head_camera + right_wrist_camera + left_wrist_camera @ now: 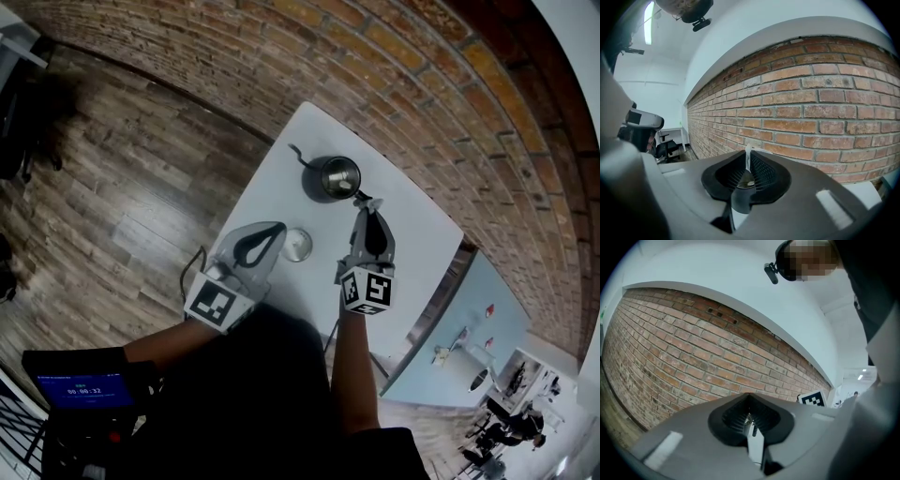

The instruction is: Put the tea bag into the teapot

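My right tongs [363,201] are clamped on the tea bag [748,157] — a thin white sliver pinched at their tips — just beside the teapot [333,178] on the white tabletop [417,248]. My left tongs [278,229] are closed on nothing, near a round metal lid [297,244].

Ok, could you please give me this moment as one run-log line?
left gripper: shut, empty | right gripper: shut on thin white piece, apparently the tea bag, near teapot | lid: off, on table
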